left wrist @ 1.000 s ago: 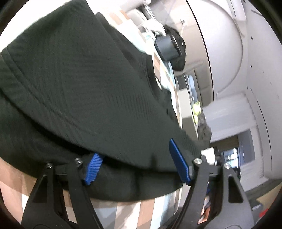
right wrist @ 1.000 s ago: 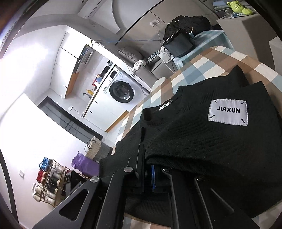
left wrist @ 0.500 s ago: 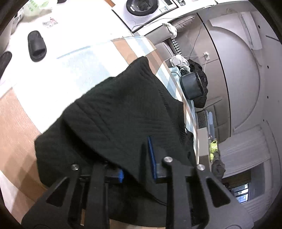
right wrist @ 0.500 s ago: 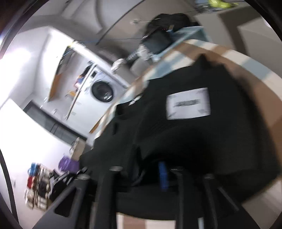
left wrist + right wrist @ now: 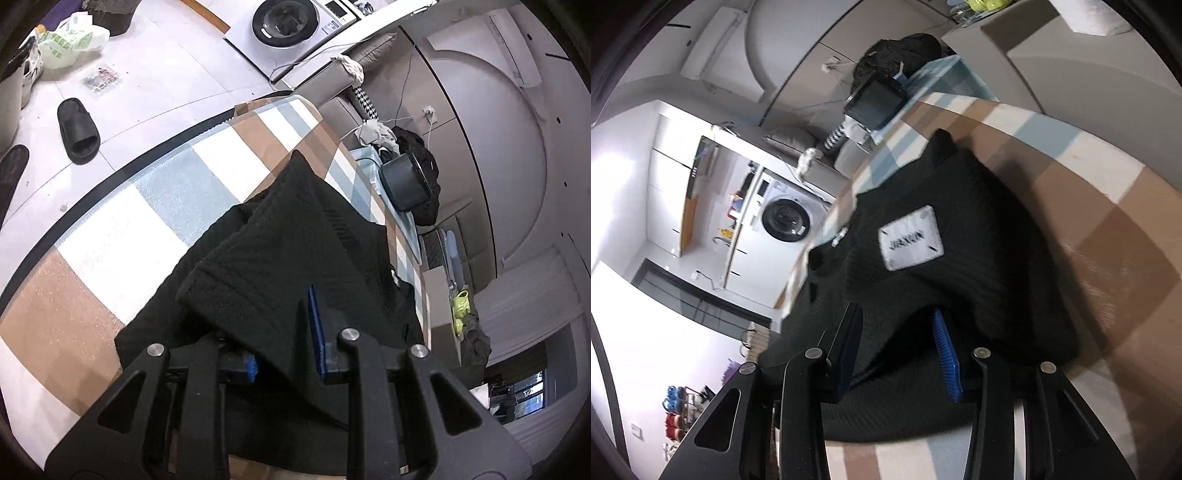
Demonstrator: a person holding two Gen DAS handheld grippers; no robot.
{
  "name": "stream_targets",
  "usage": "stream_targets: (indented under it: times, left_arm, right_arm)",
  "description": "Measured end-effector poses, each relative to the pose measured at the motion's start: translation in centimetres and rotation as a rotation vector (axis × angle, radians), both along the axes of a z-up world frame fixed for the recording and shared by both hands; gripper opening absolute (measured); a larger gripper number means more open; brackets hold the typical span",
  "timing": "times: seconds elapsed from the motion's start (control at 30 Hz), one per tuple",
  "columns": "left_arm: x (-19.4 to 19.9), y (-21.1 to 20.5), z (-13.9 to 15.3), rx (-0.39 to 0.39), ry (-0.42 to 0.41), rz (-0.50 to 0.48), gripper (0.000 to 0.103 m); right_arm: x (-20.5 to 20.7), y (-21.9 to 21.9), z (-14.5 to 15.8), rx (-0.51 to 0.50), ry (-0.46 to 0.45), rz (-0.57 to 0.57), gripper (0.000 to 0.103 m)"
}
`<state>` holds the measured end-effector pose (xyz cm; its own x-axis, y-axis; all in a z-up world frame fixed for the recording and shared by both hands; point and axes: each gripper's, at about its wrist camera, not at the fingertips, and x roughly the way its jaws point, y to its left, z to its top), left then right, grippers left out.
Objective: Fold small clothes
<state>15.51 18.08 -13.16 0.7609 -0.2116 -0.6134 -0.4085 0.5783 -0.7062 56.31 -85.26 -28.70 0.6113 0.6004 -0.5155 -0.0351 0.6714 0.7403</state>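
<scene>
A black knit garment (image 5: 280, 240) lies folded on a table with a checked cloth (image 5: 129, 229). In the left wrist view my left gripper (image 5: 282, 332) has its blue pads drawn close together, and a raised fold of the garment's near edge is pinched between them. In the right wrist view the same garment (image 5: 979, 221) shows a white sewn label (image 5: 910, 240) on its top layer. My right gripper (image 5: 895, 314) hovers over the garment's near edge with its pads apart. The fabric lies beneath and between the pads, and they do not press it.
The table's dark edge (image 5: 74, 210) curves at the left, with floor and a black slipper (image 5: 78, 129) beyond. A black cylindrical container (image 5: 404, 182) stands past the far end of the table. A washing machine (image 5: 785, 219) and a shoe rack (image 5: 679, 406) stand further off.
The left gripper's jaws went from wide to narrow on a fold, and it drew back from the cloth. The right gripper's jaws went from shut to apart, and it rolled and shifted.
</scene>
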Motion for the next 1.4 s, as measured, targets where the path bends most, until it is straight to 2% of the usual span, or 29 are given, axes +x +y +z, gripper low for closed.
stream_targets:
  times: [0.13, 0.27, 0.3, 0.37, 0.4, 0.47, 0.53, 0.6, 0.77, 0.8, 0.87, 1.0, 1.07, 1.2, 1.4]
  left_arm:
    - [0.5, 0.2, -0.1, 0.011, 0.018, -0.017, 0.018]
    - [0.7, 0.6, -0.5, 0.002, 0.015, -0.021, 0.018]
    - [0.8, 0.7, -0.6, -0.003, 0.012, -0.020, 0.018]
    - [1.0, 0.9, -0.8, -0.012, 0.012, -0.021, 0.018]
    - [1.1, 1.0, -0.9, -0.017, 0.012, -0.020, 0.018]
    - [1.1, 1.1, -1.2, -0.024, 0.012, -0.020, 0.018]
    - [1.2, 1.1, -1.4, -0.028, 0.011, -0.019, 0.018]
    - [1.4, 1.1, -1.6, -0.029, 0.010, -0.020, 0.018]
    - [1.5, 0.9, -1.6, -0.004, 0.007, -0.029, 0.018]
    - [1.5, 0.8, -1.6, -0.002, 0.004, -0.031, 0.017]
    - [1.6, 0.8, -1.3, 0.005, -0.003, -0.036, 0.004]
    - [1.0, 0.6, 0.0, 0.047, -0.056, -0.035, 0.002]
    - [0.9, 0.7, 0.9, 0.056, -0.074, -0.033, 0.002]
    - [1.2, 0.9, 2.9, 0.061, -0.112, -0.031, 0.002]
    - [3.8, 1.6, 6.2, 0.086, -0.150, -0.034, 0.002]
  right_arm:
    - [-0.8, -1.1, -1.3, 0.047, 0.058, -0.018, 0.040]
    - [-1.2, -1.3, 0.7, -0.066, 0.008, -0.083, 0.039]
    - [-0.9, -2.0, 2.1, -0.071, -0.028, -0.091, 0.039]
    - [-0.9, -2.4, 2.7, -0.071, -0.046, -0.098, 0.040]
    - [-1.1, -3.5, 4.0, -0.160, -0.080, -0.150, 0.040]
    - [-1.0, -3.9, 4.1, -0.189, -0.077, -0.162, 0.041]
    - [-0.5, -4.4, 2.7, -0.219, -0.020, -0.119, 0.041]
    - [-0.4, -4.2, 2.2, -0.240, -0.006, -0.107, 0.040]
    - [0.4, -2.2, 0.4, -0.291, 0.002, -0.044, 0.032]
    - [0.7, -1.3, 0.0, -0.336, -0.009, -0.033, 0.026]
    - [1.0, -1.1, -0.1, -0.362, -0.009, -0.021, 0.013]
    - [0.9, -1.1, 0.8, -0.414, -0.055, 0.000, 0.005]
    - [0.8, -1.9, 2.5, -0.388, -0.108, -0.009, 0.005]
    - [1.8, -2.6, 5.0, -0.251, -0.154, 0.005, 0.005]
    - [4.8, -2.3, 7.8, -0.173, -0.198, 0.009, 0.005]
